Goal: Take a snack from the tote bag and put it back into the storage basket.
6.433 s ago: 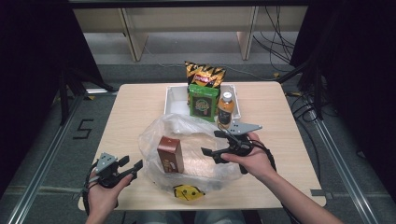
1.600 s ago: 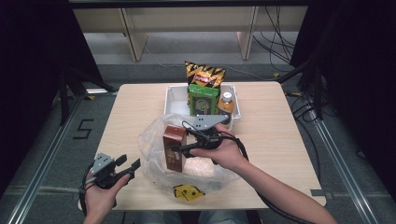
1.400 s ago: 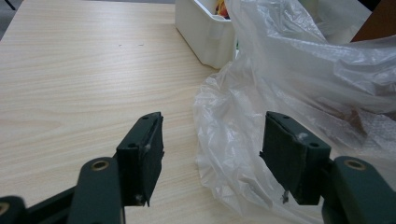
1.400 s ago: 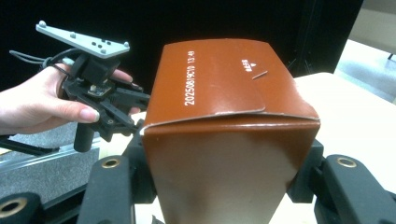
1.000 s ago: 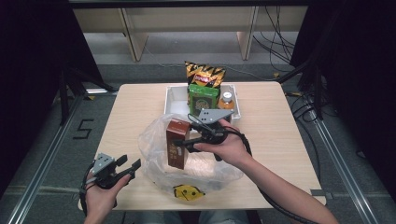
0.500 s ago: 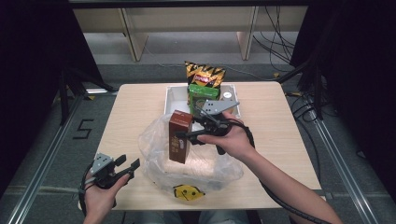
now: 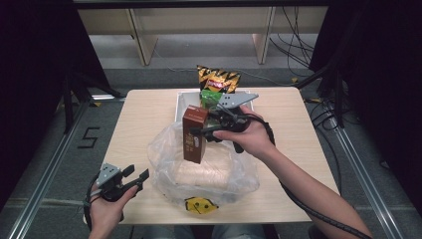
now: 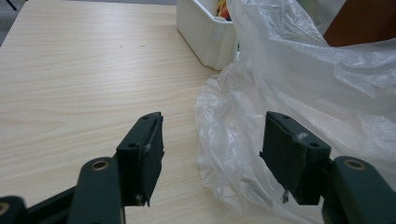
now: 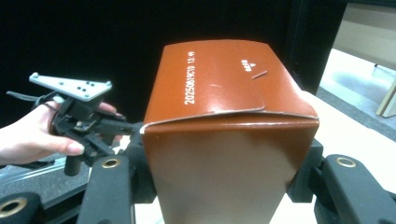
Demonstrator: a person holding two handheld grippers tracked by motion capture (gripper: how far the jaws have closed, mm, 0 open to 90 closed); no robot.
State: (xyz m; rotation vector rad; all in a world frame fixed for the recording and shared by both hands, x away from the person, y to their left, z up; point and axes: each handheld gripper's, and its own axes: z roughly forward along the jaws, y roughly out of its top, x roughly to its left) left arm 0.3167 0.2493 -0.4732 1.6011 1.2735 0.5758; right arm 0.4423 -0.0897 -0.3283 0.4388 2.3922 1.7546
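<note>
table (image 7: 144,119) of pale wood carries everything here, and the largest thing on it is the clear plastic bag (image 7: 219,172), crumpled and open near the person's edge, with a pale flat packet lying inside it. beyond the bag stands the white bin (image 7: 180,102), holding a green box (image 7: 211,97) and, leaning at its far rim, a yellow and black snack bag (image 7: 218,78). brown carton (image 7: 194,134) is upright and lifted above the bag's far side, just in front of the bin; in the right gripper view its folded top with a printed date fills the space between the jaws. right gripper (image 7: 201,131) is clamped on the carton's upper part, one jaw pressed against each side, the hand behind it over the table's middle. left gripper (image 7: 134,180) is at the near left edge of the table, just beside the bag, its jaws spread wide with nothing between them; in the left gripper view the bag's film lies close to one jaw. small yellow and black tag (image 7: 201,204) sits at the bag's near edge.
</note>
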